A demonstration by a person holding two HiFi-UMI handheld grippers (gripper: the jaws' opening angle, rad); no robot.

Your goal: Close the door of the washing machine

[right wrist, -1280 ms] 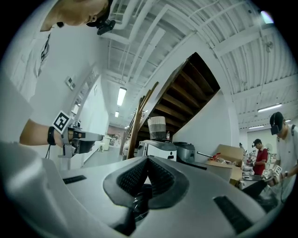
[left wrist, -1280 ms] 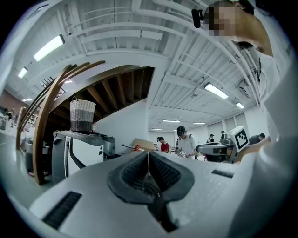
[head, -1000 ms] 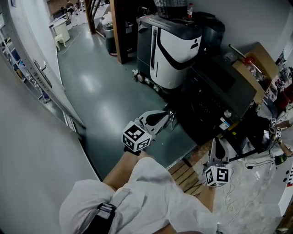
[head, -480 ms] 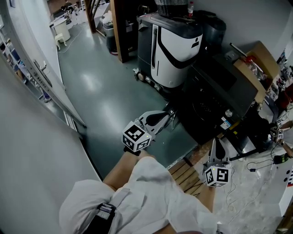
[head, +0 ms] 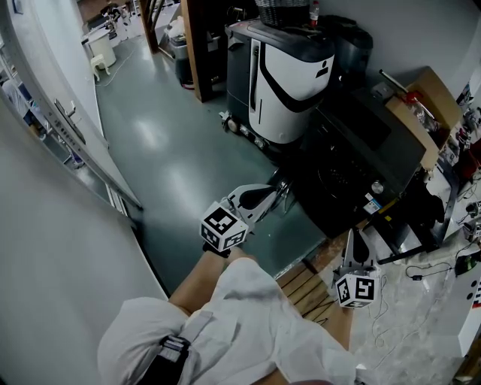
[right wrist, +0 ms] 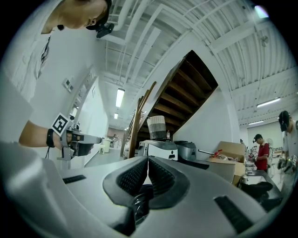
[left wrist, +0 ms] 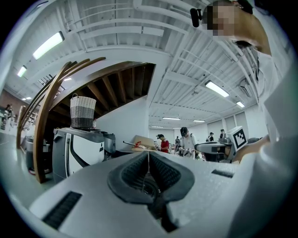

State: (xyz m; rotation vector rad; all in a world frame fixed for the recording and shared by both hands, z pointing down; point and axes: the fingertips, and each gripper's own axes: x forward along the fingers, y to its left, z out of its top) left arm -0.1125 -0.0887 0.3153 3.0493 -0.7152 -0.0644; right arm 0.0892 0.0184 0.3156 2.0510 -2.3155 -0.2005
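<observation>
Nearest us are our white sleeves [head: 248, 316], both forearms reaching forward. Our left gripper [head: 278, 193] points level, its jaws pressed together with nothing between them; its own view shows the pads [left wrist: 158, 173] meeting along one seam. Our right gripper [head: 354, 239] has its jaws together too, and they are just as empty in its own view [right wrist: 148, 162]. Wooden slats [head: 301, 289] lie on the floor below our hands.

Just past both tips stands the dark washer [head: 353, 162], its front turned toward us. The left tip is beside its near left corner, the right tip by its lower front. We cannot tell whether either touches it, or how its door stands. Behind the washer stands a white unit [head: 289, 75] with a basket [head: 282, 11] on top. A box [head: 421, 105] sits to the right, and green floor [head: 165, 150] runs off to the left.
</observation>
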